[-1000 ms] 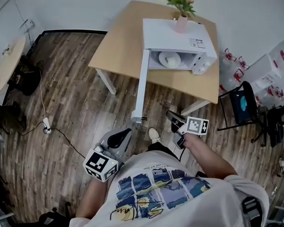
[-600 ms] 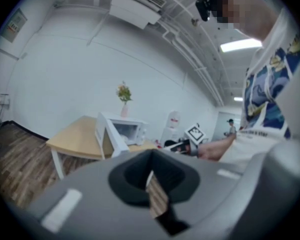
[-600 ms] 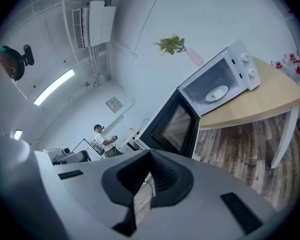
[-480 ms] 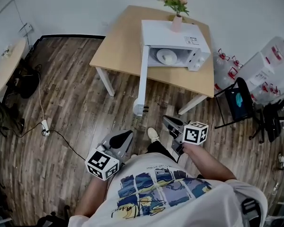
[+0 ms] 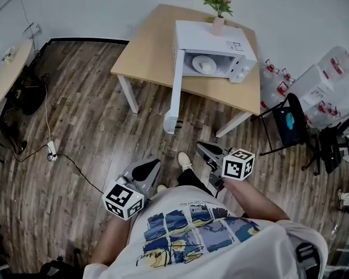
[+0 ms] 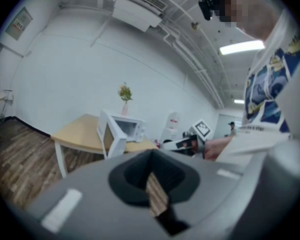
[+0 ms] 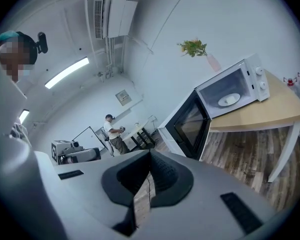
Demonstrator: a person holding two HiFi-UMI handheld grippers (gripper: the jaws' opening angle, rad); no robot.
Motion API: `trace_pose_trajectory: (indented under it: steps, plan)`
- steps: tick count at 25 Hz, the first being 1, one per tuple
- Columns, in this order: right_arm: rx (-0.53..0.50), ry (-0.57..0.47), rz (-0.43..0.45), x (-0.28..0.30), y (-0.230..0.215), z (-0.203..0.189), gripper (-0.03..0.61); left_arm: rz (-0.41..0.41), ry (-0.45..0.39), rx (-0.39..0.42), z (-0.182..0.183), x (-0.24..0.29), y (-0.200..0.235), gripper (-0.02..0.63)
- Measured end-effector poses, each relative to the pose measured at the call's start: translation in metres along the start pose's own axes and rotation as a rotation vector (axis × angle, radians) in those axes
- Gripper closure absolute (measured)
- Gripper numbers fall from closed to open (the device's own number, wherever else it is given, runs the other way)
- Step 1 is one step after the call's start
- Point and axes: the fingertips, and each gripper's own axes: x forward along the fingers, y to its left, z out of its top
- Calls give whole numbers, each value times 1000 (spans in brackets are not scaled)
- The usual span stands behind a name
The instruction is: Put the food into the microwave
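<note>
Both empty: left gripper (image 5: 151, 165), right gripper (image 5: 201, 148), jaws pressed together.

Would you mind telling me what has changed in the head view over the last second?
The person has backed away from the table, carrying both grippers along; the right gripper has also rolled. Nothing was taken or let go: it and the left gripper stay shut and empty. The microwave door stays open, the plate inside.
</note>
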Motion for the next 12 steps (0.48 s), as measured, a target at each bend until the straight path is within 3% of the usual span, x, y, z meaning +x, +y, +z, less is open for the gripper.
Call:
trace_pose_trajectory:
  steps: [12]
  plan:
    - [-10, 12, 41, 5, 15, -4, 574, 43, -1, -29, -10, -12, 7, 604]
